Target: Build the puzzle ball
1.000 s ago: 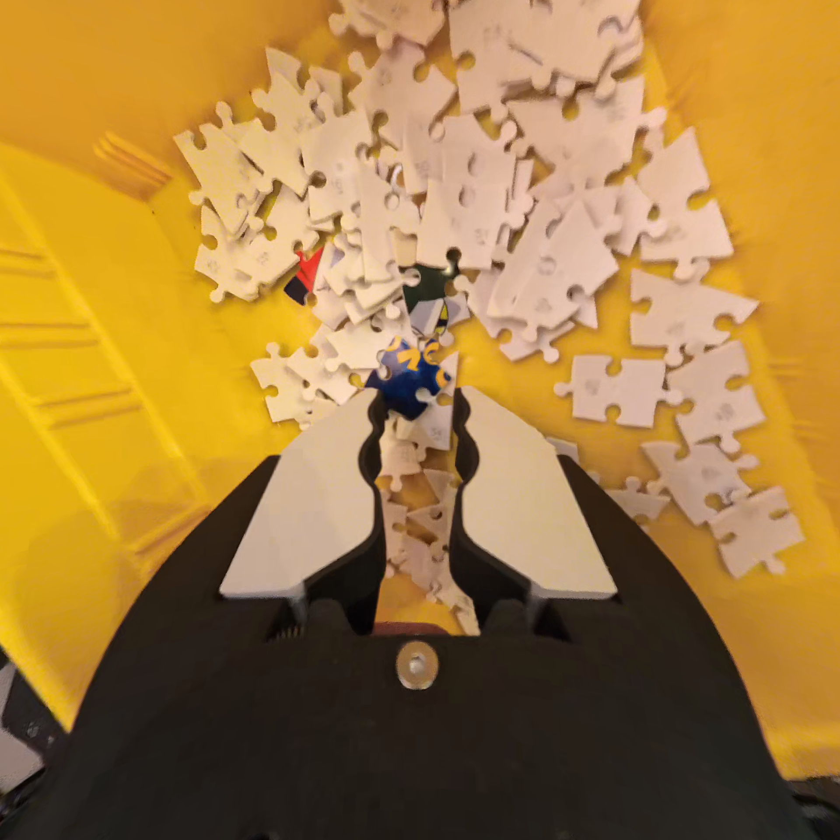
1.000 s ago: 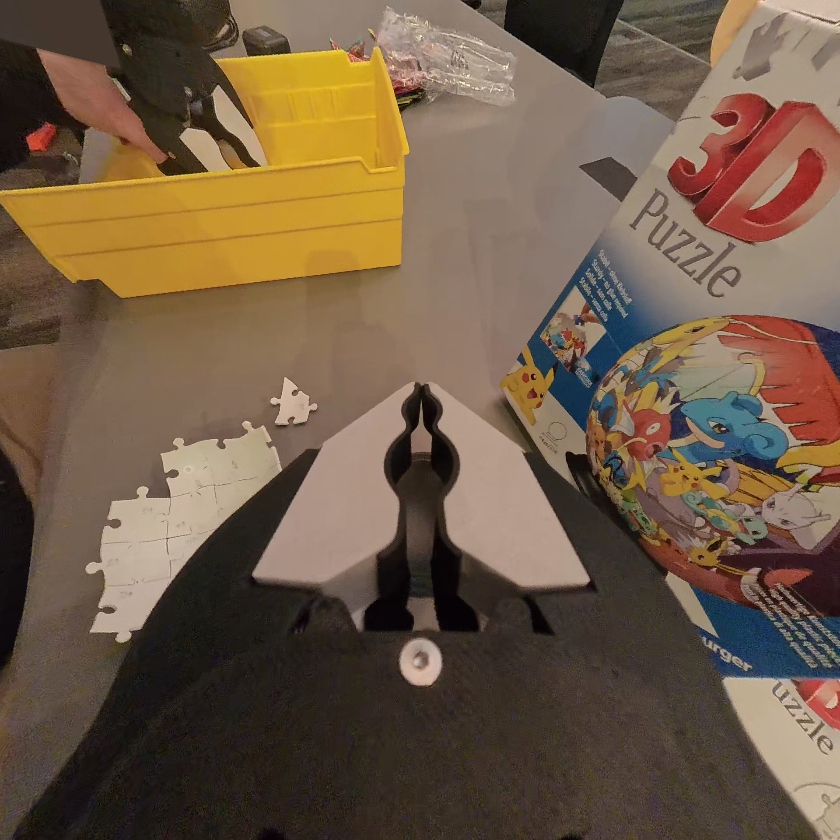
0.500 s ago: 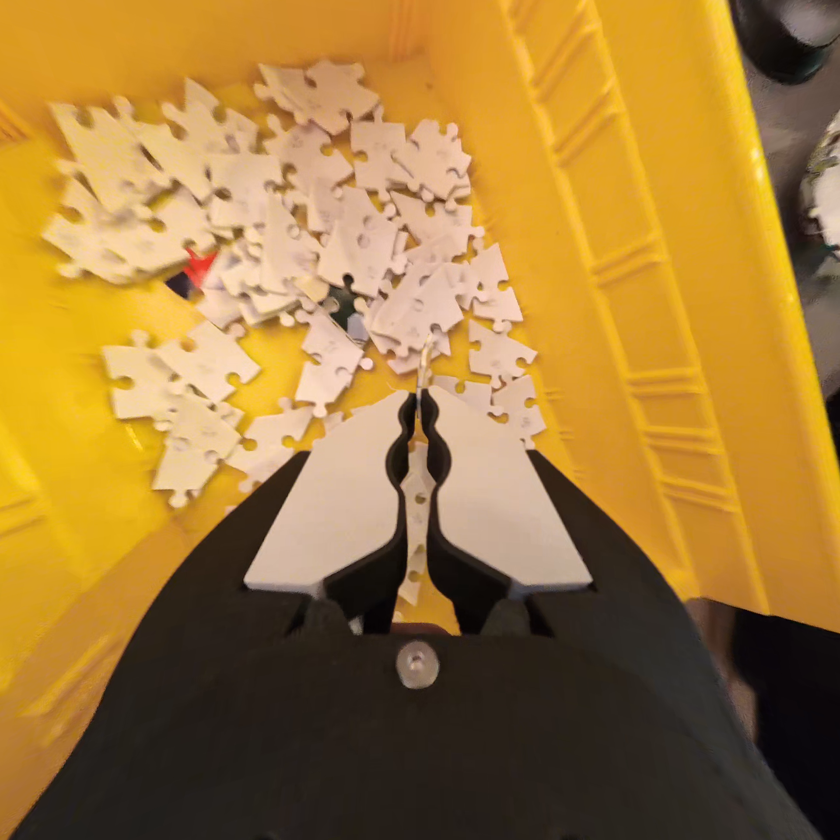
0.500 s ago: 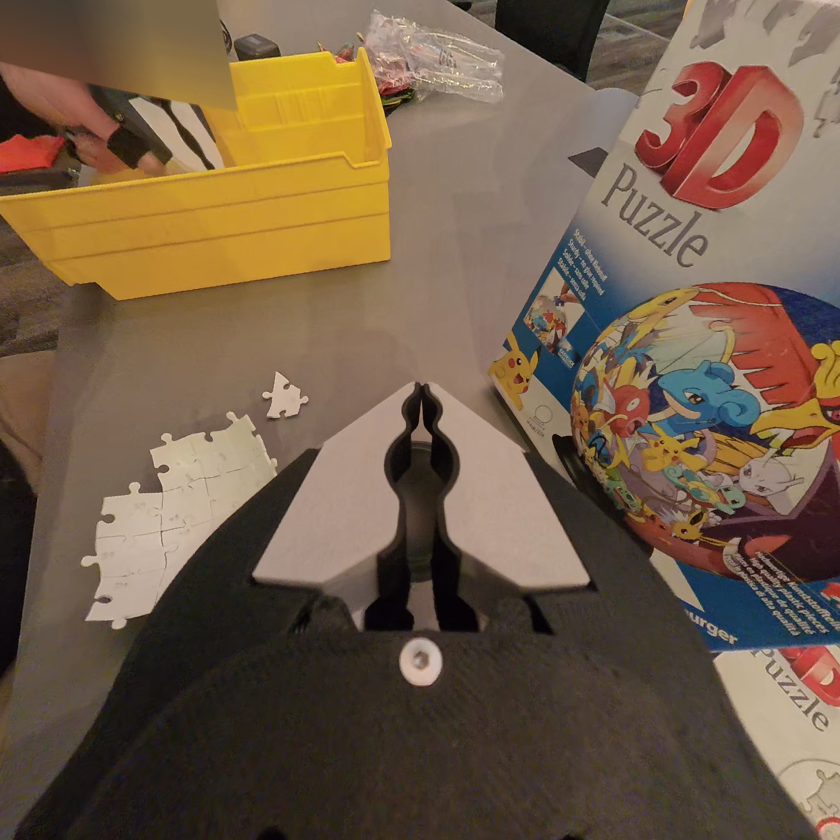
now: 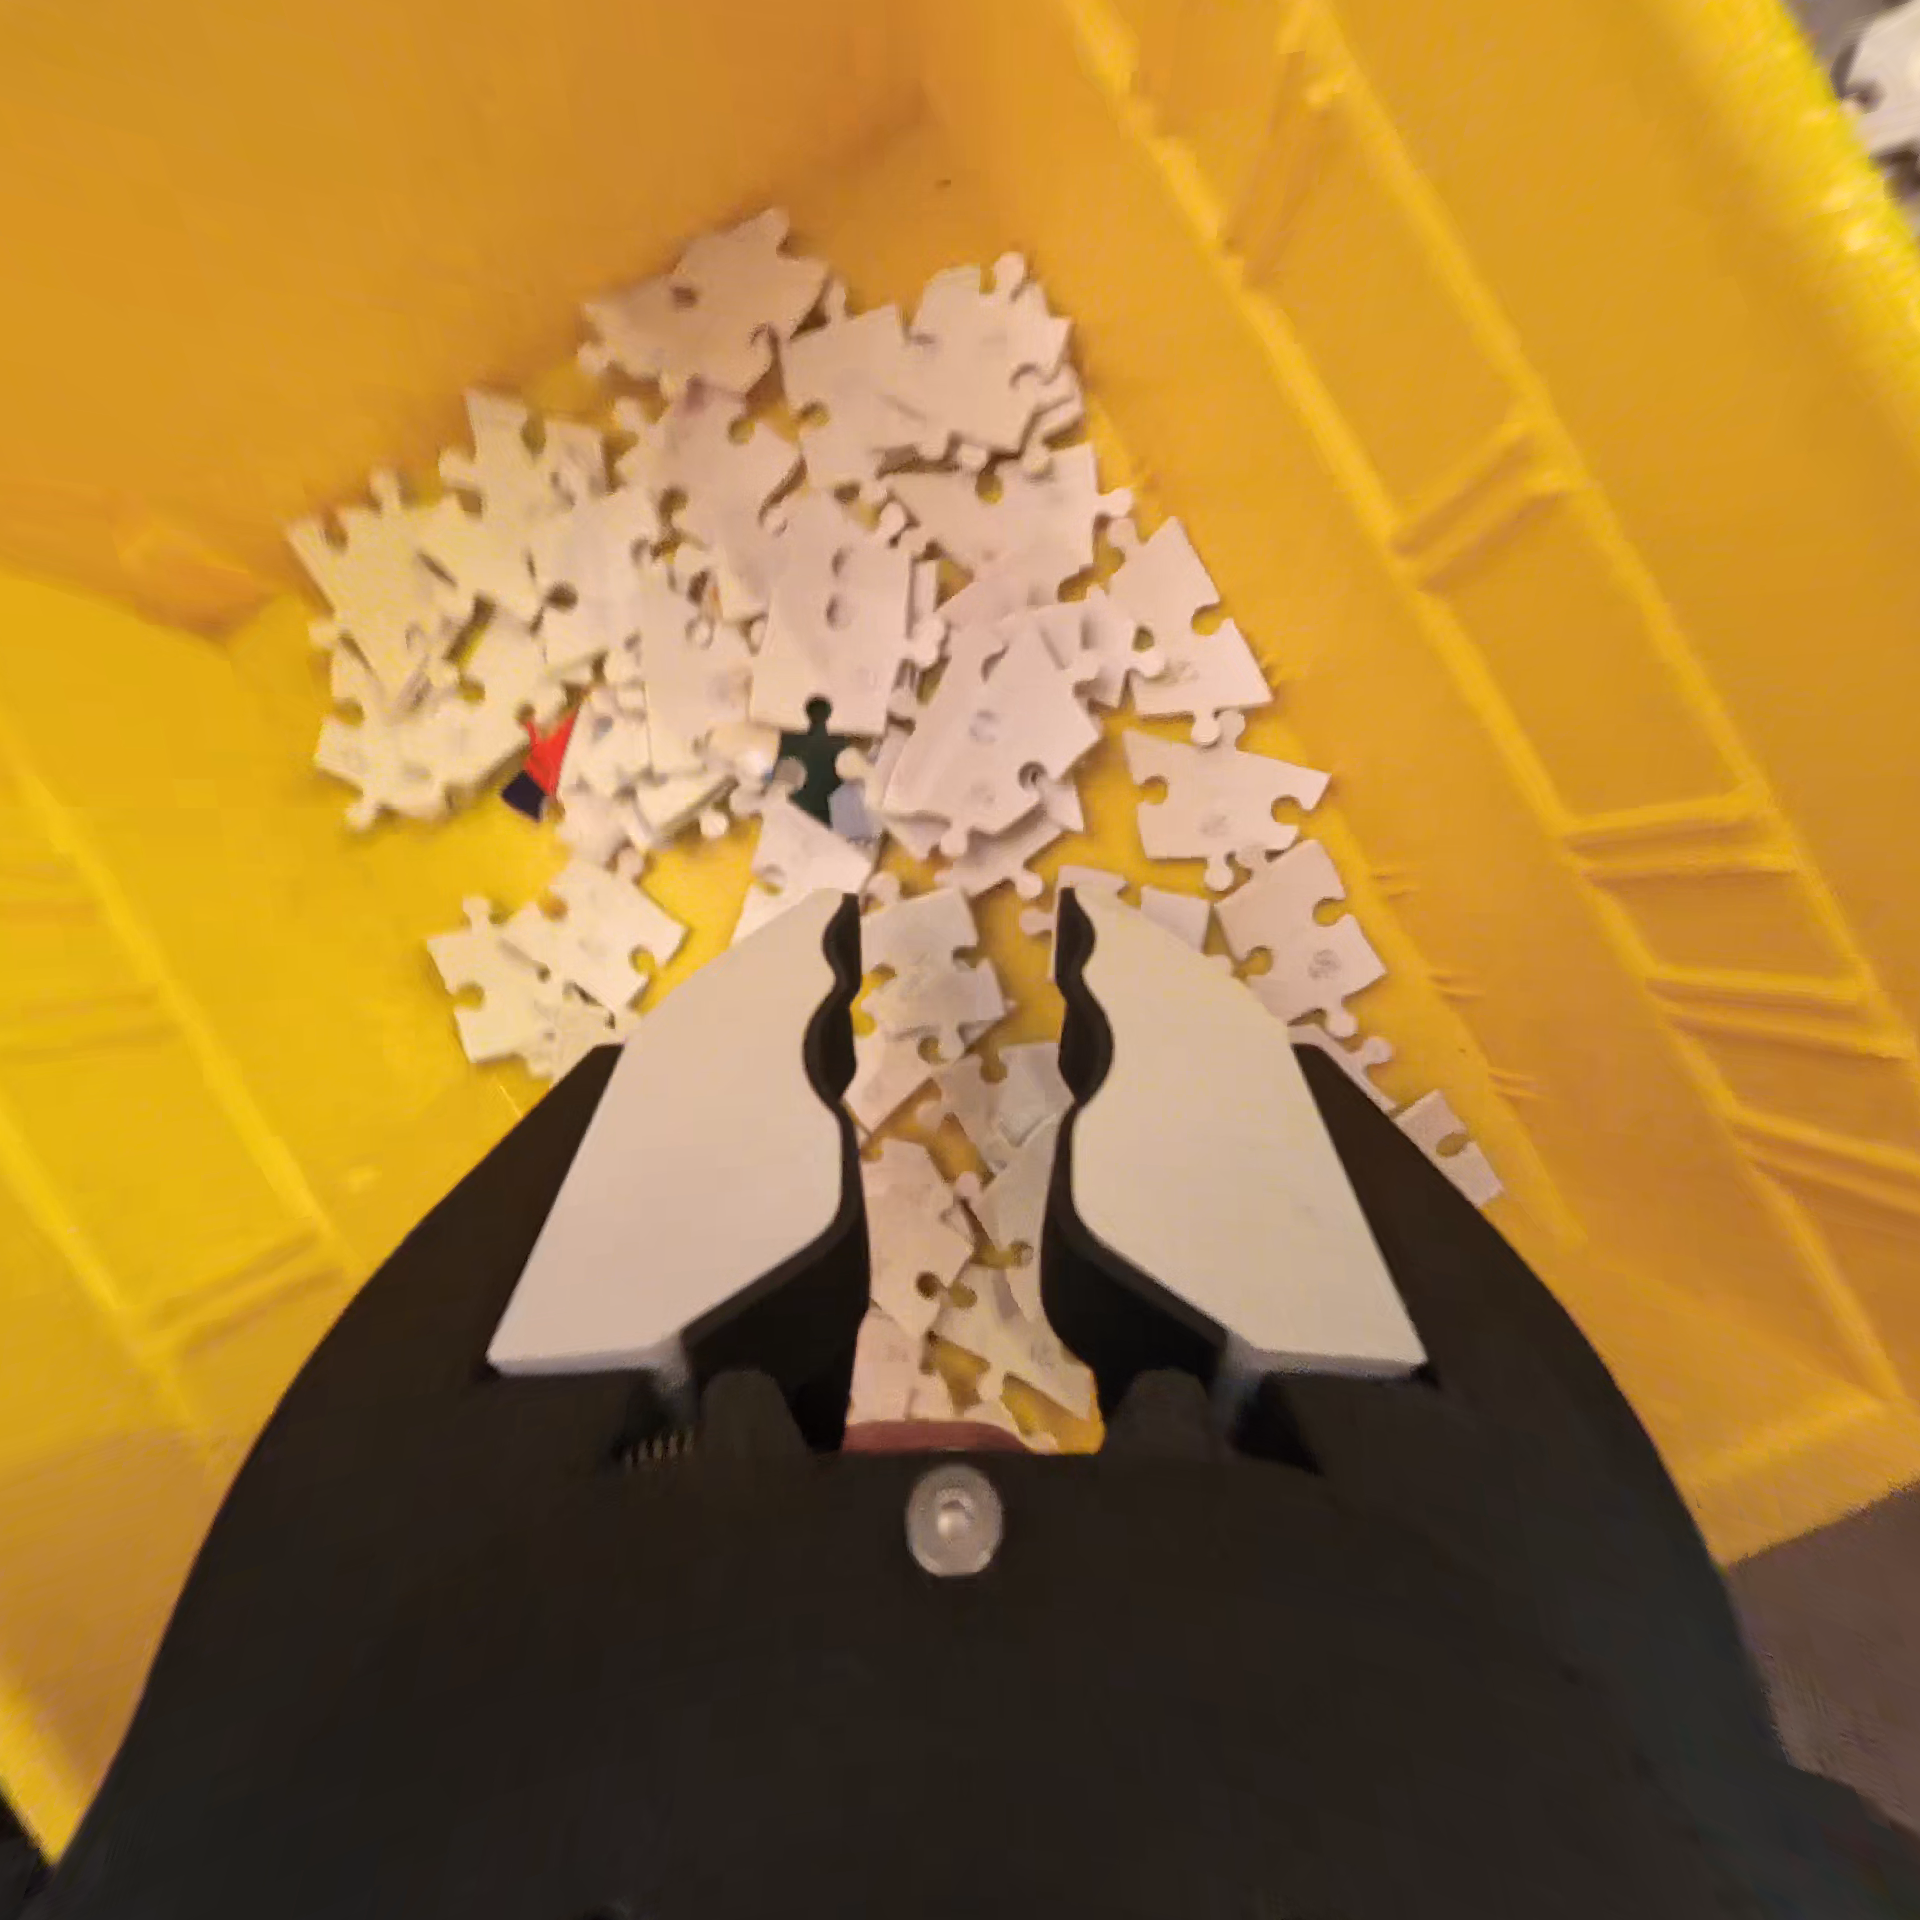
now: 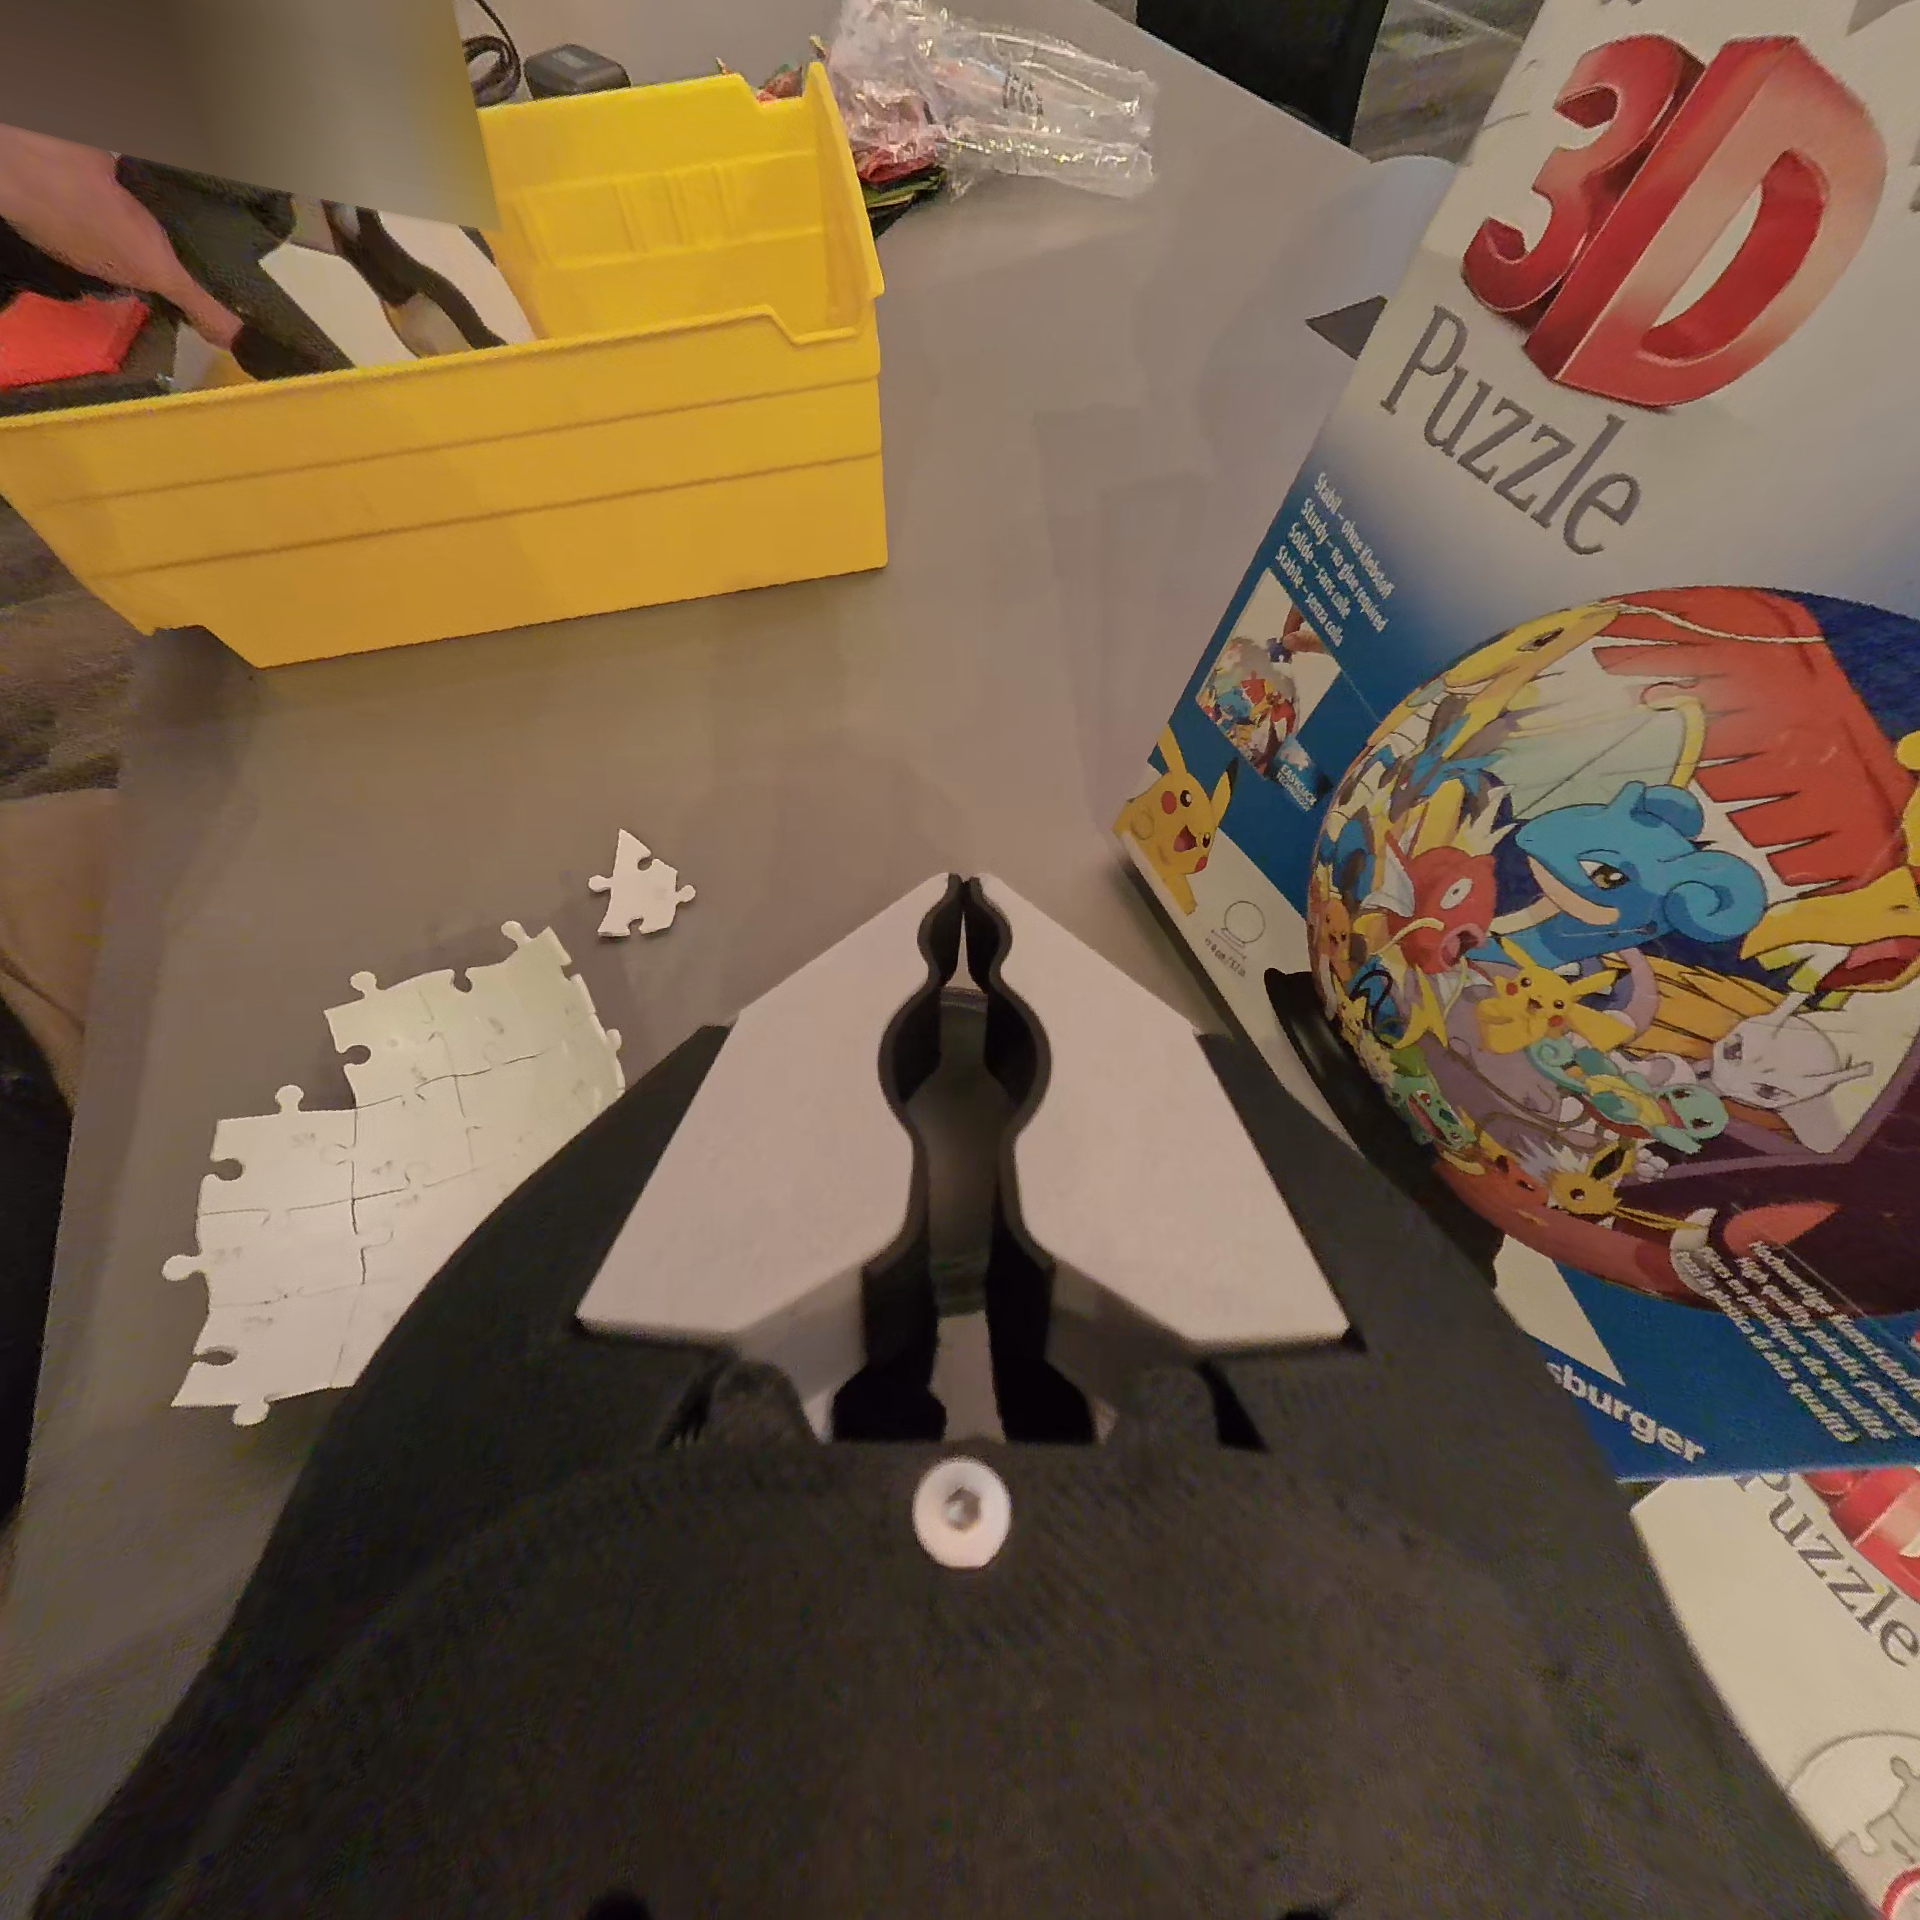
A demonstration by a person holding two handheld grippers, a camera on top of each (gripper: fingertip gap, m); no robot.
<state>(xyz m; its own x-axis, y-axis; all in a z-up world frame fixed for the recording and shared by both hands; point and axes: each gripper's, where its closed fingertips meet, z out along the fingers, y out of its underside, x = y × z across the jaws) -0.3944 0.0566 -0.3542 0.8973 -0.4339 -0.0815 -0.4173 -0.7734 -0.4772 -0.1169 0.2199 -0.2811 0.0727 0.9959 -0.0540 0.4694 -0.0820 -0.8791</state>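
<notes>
My left gripper [image 5: 958,904] is open and empty, inside the yellow bin [image 5: 1558,520], just above a heap of loose puzzle pieces [image 5: 831,582] that lie mostly white side up. One piece [image 5: 930,971] lies between the fingers on the bin floor. My right gripper [image 6: 961,883] is shut and empty above the grey table. To its left lies a joined patch of white pieces [image 6: 395,1164], with a single loose piece [image 6: 639,888] just beyond it. The left gripper [image 6: 405,291] also shows in the right wrist view, held by a hand in the bin [image 6: 520,499].
The puzzle's printed box [image 6: 1558,727] leans at the right, close to my right gripper. A clear plastic bag [image 6: 997,104] lies behind the bin. The grey table [image 6: 935,675] is bare between bin and gripper. A red item [image 6: 62,332] lies far left.
My left gripper was shut on a thin piece half a second ago and is open now, lower over the heap. My right gripper stayed shut and barely moved.
</notes>
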